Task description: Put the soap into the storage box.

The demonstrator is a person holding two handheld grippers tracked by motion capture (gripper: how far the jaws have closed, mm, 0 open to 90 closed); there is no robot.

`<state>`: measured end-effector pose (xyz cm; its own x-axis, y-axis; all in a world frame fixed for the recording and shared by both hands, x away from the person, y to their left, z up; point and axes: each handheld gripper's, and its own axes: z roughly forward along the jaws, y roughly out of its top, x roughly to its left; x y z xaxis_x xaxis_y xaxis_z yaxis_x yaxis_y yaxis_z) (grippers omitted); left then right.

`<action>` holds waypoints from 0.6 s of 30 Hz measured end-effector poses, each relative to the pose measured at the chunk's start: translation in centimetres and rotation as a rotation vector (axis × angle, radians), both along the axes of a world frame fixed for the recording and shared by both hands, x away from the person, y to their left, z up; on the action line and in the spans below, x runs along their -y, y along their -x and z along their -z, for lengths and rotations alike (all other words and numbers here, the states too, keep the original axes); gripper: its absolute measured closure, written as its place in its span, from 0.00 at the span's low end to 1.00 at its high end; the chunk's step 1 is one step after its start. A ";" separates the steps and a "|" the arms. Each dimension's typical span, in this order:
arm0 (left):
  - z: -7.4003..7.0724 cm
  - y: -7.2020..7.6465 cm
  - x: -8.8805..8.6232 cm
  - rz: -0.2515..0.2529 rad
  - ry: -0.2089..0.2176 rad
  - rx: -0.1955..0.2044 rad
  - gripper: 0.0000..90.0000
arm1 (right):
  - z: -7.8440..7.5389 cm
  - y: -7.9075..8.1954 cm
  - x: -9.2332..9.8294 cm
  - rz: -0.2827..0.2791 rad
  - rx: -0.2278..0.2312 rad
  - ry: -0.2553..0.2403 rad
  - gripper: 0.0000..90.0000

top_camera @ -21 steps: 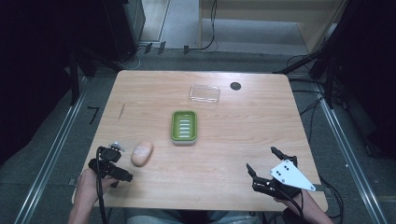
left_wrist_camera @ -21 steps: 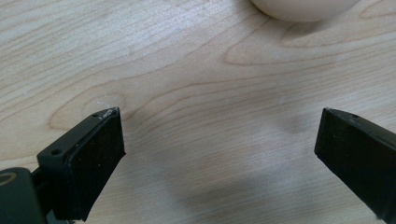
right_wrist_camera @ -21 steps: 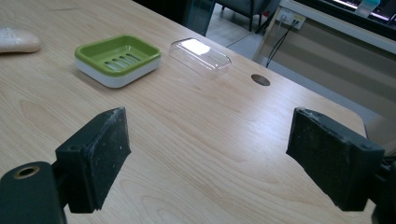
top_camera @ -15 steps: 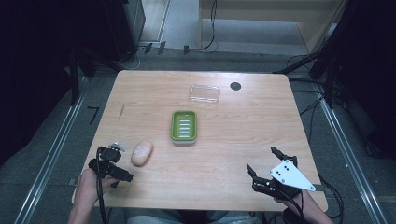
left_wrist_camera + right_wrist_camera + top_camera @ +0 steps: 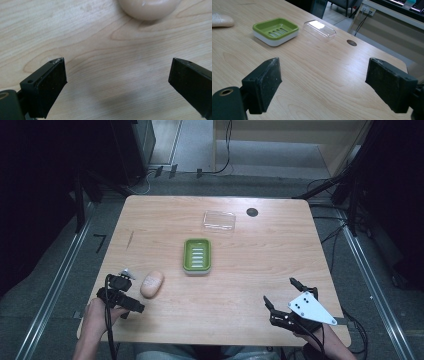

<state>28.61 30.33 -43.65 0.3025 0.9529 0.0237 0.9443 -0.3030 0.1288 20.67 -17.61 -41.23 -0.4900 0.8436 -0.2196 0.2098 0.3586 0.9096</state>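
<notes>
- Nothing has moved since the earlier frame.
- Left gripper (image 5: 125,292), jaws apart, sits beside the soap (image 5: 152,284).
- Right gripper (image 5: 282,294), jaws apart, holds nothing.
- Green dish (image 5: 197,256) sits mid-table (image 5: 280,260).

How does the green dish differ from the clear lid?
The dish is opaque green with slots in its floor; the lid is transparent and plain. The dish sits at the table's middle, open side up; the lid lies farther from the person, near a dark hole. Both are rounded rectangles, untouched.
</notes>
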 end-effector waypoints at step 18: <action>-2.4 -2.7 3.2 0.043 0.044 0.061 0.01 | 0.1 0.0 0.0 0.004 -0.004 0.006 0.15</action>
<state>31.29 27.15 -41.28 0.3423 0.9396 0.0020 0.9206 -0.3358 0.1993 20.67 -17.62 -41.32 -0.4872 0.8443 -0.2231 0.2150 0.3635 0.9064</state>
